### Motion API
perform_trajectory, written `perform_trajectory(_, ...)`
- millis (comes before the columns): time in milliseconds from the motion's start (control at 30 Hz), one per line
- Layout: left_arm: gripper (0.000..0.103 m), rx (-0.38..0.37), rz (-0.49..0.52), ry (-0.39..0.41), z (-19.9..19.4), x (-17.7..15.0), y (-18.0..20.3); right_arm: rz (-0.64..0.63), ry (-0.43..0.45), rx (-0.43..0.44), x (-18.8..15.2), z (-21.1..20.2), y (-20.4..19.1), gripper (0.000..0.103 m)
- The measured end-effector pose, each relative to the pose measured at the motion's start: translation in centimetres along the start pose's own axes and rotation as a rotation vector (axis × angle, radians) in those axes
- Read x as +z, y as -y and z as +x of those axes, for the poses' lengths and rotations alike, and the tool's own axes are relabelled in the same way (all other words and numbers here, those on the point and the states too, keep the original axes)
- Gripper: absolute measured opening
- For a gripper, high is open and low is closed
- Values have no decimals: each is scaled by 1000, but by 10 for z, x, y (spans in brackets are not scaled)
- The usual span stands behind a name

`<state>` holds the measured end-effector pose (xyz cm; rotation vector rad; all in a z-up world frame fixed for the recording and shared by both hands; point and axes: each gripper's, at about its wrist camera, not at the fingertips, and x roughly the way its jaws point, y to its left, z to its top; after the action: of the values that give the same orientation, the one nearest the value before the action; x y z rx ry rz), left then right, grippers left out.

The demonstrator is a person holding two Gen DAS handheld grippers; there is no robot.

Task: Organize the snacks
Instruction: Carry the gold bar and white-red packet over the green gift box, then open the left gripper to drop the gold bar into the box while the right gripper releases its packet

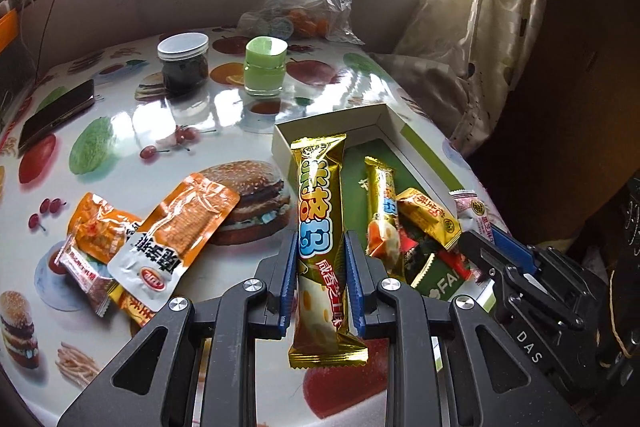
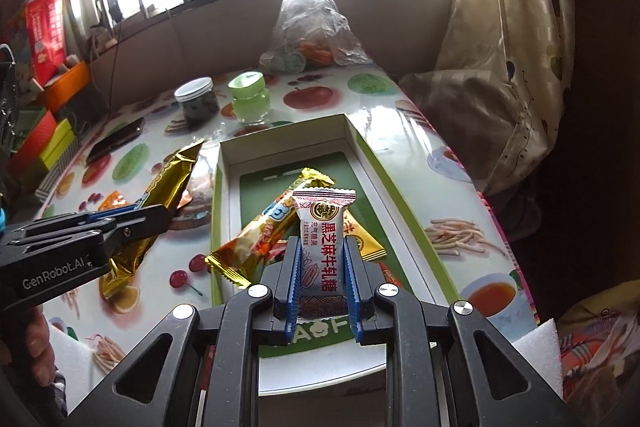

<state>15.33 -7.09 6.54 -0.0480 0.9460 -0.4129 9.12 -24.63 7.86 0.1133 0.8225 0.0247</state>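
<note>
Clamped between the blue pads of the left tool (image 1: 320,247) is a long gold bar (image 1: 320,223), standing lengthwise along the fingers, its far end over the near-left corner of the white box (image 1: 384,117). Right of this tool, inside the box, lie a second gold bar (image 1: 382,211) and a small gold candy (image 1: 430,219), touching each other. Left of the tool, on the fruit-print surface (image 1: 200,115), sit an orange pouch (image 1: 182,231) and overlapping small packets (image 1: 96,231). Farther ahead stand a dark jar (image 1: 184,63) and a green jar (image 1: 264,67); a phone (image 1: 56,115) lies far left. The right tool (image 1: 500,251) shows at the right edge, over the box.

From the right wrist, the right tool (image 2: 322,259) grips a white sesame candy (image 2: 322,231) upright between its pads, above the box (image 2: 280,143). Just ahead of it in the box lie the gold bar (image 2: 264,231) and gold candy (image 2: 366,243). Left of it, the left tool (image 2: 132,223) holds its long gold bar (image 2: 160,195) above the surface (image 2: 400,131).
</note>
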Motion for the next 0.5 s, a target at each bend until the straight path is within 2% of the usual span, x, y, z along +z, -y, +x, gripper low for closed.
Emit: perform_trajectory(500,24,-35,37,-69,33,3,27,5,-42,-29,-8,15,15,19)
